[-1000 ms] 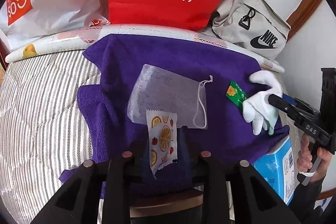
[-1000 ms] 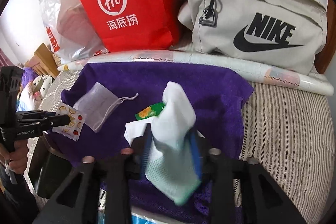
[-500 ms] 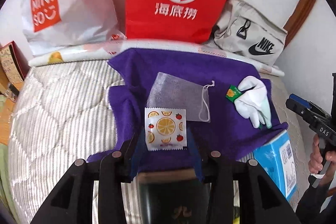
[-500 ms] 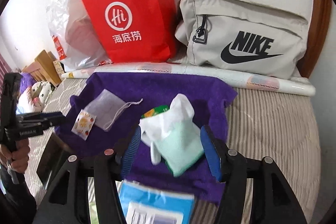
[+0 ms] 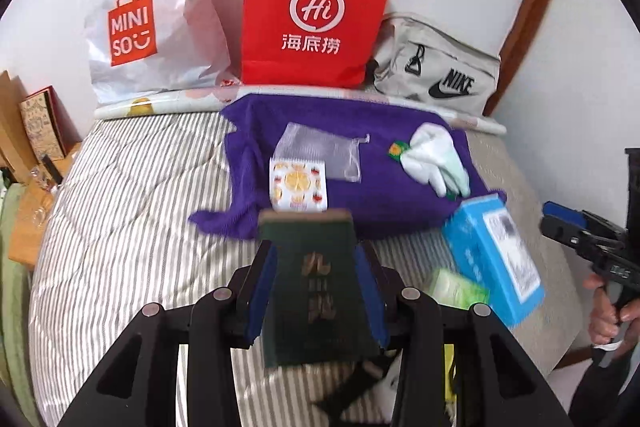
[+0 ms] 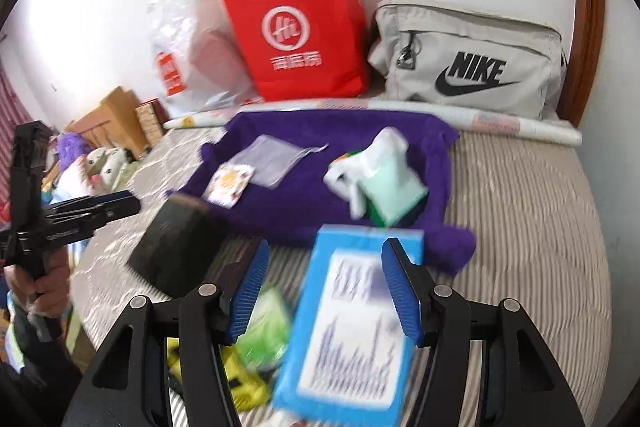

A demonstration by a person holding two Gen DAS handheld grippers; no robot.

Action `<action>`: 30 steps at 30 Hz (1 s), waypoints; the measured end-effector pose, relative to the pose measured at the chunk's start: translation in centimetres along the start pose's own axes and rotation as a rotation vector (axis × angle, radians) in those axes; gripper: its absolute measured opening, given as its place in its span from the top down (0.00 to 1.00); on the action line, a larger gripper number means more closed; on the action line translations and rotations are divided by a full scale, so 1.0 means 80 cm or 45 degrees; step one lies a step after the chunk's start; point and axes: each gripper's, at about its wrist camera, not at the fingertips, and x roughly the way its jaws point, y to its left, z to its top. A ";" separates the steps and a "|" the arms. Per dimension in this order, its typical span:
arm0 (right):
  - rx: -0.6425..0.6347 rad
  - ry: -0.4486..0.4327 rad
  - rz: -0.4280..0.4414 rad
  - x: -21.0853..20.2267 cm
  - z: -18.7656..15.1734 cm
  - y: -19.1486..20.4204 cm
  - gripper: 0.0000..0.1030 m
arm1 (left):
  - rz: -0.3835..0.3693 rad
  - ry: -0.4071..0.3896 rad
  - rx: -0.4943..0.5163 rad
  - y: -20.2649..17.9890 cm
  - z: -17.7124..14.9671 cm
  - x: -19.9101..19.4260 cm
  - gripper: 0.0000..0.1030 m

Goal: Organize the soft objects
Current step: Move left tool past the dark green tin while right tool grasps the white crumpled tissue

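A purple towel (image 5: 384, 155) (image 6: 304, 195) lies on the striped bed. On it rest a fruit-print sachet (image 5: 298, 185) (image 6: 229, 183), a clear mesh drawstring pouch (image 5: 320, 151) (image 6: 270, 159), a small green packet (image 5: 398, 150) and a white and mint cloth bundle (image 5: 434, 159) (image 6: 380, 179). My left gripper (image 5: 316, 291) is open, with a dark green box (image 5: 316, 287) (image 6: 176, 247) lying between its fingers. My right gripper (image 6: 324, 287) is open and empty above a blue box (image 6: 352, 331) (image 5: 492, 259).
A red paper bag (image 5: 316, 15), a white Miniso bag (image 5: 152, 11) and a grey Nike bag (image 5: 436, 71) stand along the wall behind a rolled mat (image 6: 500, 123). Green (image 6: 264, 331) and yellow (image 6: 240, 383) packets lie near the blue box. Wooden furniture (image 6: 112, 123) stands at left.
Both grippers let go and pulled back from the towel. The sachet and the cloth bundle now lie on the towel. The dark green box and blue box came into view.
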 end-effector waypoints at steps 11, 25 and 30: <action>-0.020 0.032 -0.013 -0.041 -0.114 0.034 0.41 | -0.049 0.030 -0.014 0.003 -0.087 -0.017 0.62; -0.018 0.144 -0.065 0.014 -0.180 0.040 0.48 | -0.098 0.030 0.078 0.004 -0.142 -0.008 0.62; -0.026 0.167 -0.085 0.034 -0.188 0.040 0.57 | -0.151 0.069 0.204 -0.007 -0.147 0.009 0.62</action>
